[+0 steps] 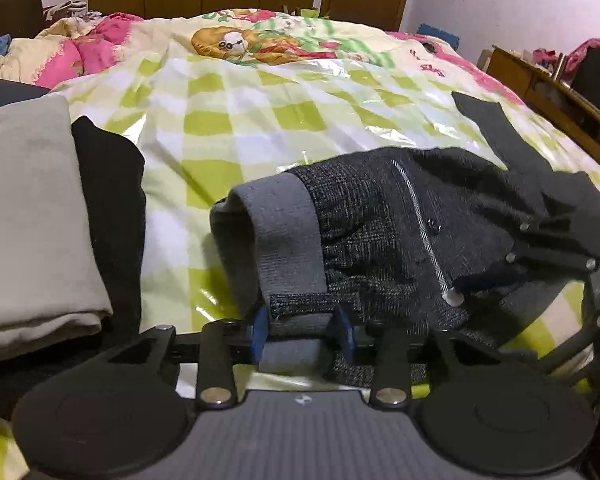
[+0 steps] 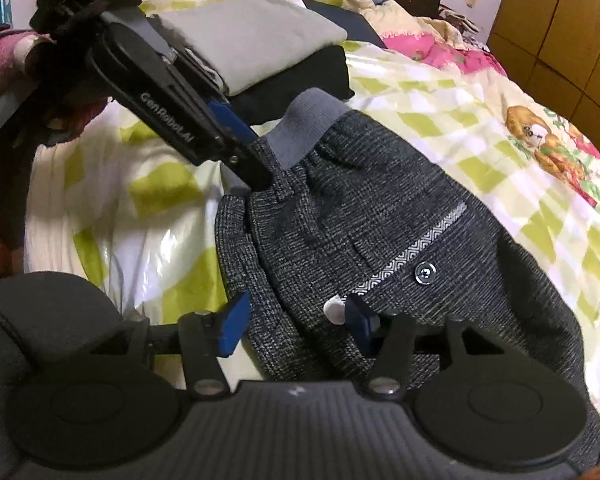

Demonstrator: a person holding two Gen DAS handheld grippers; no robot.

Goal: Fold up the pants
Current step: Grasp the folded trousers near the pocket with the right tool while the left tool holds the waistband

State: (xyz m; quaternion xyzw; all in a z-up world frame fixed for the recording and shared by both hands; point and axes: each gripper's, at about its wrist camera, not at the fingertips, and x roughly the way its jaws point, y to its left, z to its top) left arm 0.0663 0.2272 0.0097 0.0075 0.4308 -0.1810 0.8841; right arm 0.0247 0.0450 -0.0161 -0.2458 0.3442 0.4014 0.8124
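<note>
Dark grey tweed pants (image 1: 388,232) with a plain grey waistband (image 1: 284,240) lie bunched on the bed. My left gripper (image 1: 306,332) is shut on the waistband edge by a belt loop. In the right wrist view the pants (image 2: 364,216) spread from the waistband (image 2: 300,128) toward the lower right, with a patterned pocket trim and a button (image 2: 425,271). My right gripper (image 2: 296,320) has its blue fingers on either side of a fold of the pants near a white tag, gripping it. The left gripper (image 2: 252,160) shows there too, clamped at the waistband.
A checked green, white and cartoon-print bed sheet (image 1: 260,96) covers the bed. A stack of folded clothes, light grey (image 1: 28,208) on black, sits at the left. Pink crumpled bedding (image 1: 84,52) lies at the back. Wooden cabinets and a side table (image 1: 548,92) stand around.
</note>
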